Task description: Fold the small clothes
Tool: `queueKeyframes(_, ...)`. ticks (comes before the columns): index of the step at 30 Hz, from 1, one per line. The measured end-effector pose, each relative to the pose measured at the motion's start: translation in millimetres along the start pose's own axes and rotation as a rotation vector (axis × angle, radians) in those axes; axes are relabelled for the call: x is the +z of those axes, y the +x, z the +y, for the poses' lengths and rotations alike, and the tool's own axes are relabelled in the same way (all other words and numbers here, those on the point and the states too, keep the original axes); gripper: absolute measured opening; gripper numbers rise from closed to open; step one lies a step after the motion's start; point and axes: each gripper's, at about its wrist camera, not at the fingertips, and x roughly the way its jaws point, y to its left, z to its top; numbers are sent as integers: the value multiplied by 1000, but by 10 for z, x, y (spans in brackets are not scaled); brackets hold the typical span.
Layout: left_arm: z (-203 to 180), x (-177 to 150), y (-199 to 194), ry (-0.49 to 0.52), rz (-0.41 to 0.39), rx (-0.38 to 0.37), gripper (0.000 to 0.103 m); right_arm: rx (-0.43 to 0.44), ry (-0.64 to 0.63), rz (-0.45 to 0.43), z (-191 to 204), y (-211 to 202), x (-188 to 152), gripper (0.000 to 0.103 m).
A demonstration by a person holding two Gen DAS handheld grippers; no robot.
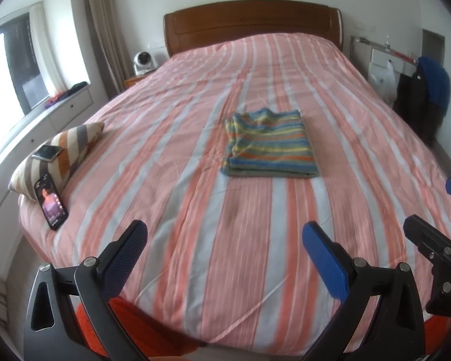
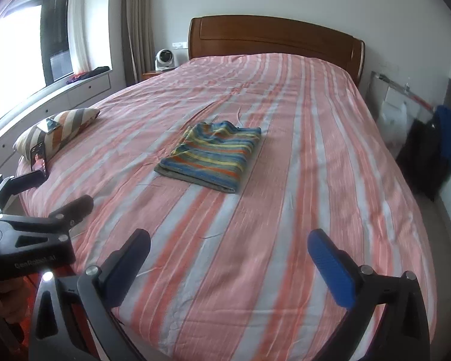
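Note:
A small striped garment (image 1: 269, 144), blue, yellow and orange, lies folded into a neat rectangle in the middle of the pink striped bed (image 1: 195, 210). It also shows in the right wrist view (image 2: 212, 156). My left gripper (image 1: 225, 237) is open and empty, held over the foot of the bed well short of the garment. My right gripper (image 2: 230, 245) is open and empty too, beside the left one, also short of the garment. The left gripper (image 2: 54, 192) shows at the left edge of the right wrist view.
A striped pillow (image 1: 60, 153) lies at the bed's left edge with one phone (image 1: 47, 152) on top and a lit phone (image 1: 51, 201) leaning on it. Wooden headboard (image 1: 252, 22) at the far end. A dark bag with blue cloth (image 1: 421, 90) stands right of the bed.

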Motion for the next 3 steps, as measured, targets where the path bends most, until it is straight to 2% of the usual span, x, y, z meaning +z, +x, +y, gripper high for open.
queueKeyframes(3,-42,-1,-24,23,-9,6,103,3,1,-5,-9,-4,7,103)
